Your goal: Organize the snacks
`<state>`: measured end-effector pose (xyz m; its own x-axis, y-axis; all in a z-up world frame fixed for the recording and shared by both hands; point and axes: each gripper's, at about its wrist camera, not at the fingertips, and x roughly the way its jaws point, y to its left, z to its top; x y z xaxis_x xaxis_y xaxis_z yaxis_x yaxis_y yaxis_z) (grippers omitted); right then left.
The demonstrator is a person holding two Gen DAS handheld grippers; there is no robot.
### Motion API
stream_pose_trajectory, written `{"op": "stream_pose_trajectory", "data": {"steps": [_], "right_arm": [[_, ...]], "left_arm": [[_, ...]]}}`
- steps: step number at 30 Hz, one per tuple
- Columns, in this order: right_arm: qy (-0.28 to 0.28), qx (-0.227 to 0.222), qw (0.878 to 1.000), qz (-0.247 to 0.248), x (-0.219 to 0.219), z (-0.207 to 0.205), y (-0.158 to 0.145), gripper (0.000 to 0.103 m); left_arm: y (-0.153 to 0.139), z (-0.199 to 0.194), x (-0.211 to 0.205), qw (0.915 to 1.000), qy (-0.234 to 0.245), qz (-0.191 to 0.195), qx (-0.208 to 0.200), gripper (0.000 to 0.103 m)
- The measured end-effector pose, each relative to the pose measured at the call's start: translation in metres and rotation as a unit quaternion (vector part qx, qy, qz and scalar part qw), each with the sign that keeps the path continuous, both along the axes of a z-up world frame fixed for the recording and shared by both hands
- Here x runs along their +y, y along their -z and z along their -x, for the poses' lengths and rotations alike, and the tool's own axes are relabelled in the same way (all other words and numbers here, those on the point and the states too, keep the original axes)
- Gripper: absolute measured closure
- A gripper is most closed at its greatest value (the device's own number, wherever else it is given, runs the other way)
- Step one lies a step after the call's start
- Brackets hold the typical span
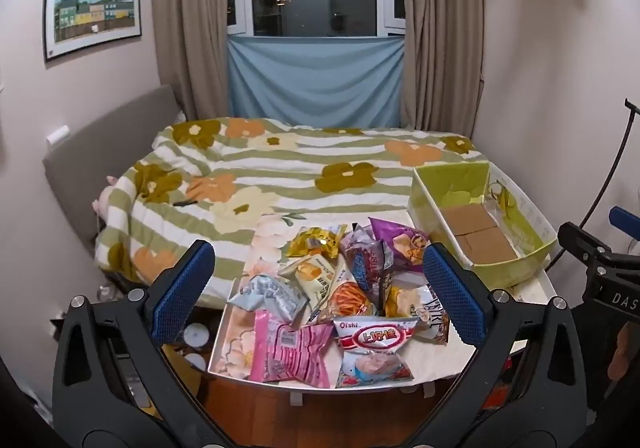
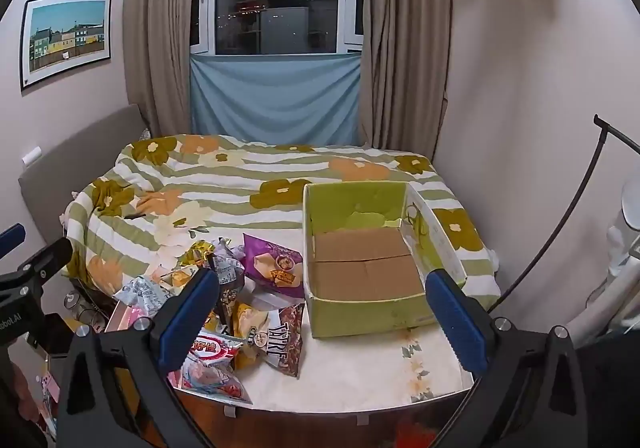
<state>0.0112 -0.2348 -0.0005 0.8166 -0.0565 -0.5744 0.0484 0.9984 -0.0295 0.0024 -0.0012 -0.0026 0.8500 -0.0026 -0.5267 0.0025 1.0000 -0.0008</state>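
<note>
1. Left gripper (image 1: 318, 294): jaws wide apart, holding nothing, above the snack pile (image 1: 340, 300). Right gripper (image 2: 320, 318): jaws also spread, nothing held, hanging over the near wall of the green box (image 2: 360, 312).
2. Bed (image 2: 240, 184) with floral quilt runs behind the box, touching the table's far edge.
3. Table (image 2: 360, 376): bare floral top in front of the box up to the rounded near edge.
4. Green box: open-topped, cardboard floor bare, sits at the table's right rear.
5. Snack pile lies just left of the box; purple bag (image 2: 274, 262) nearest its left wall, pink bag (image 1: 290, 348) and Oishi bag (image 1: 372, 348) at the near table edge.
</note>
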Motion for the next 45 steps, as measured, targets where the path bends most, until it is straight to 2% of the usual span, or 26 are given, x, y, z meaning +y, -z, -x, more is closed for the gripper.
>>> {"op": "stream_pose_trajectory", "data": {"steps": [9,45], "right_arm": [[0.001,-0.004,1.0,-0.007,-0.005,0.003,0.001,0.0],[0.01,-0.003,1.0,-0.011,-0.011,0.001,0.0,0.0]], "left_arm": [[-0.002,0.005,-0.007,0.9997,0.0,-0.021,-0.01,0.0],[-0.004,0.003,-0.008,0.9999,-0.001,-0.016,-0.003,0.0]]}}
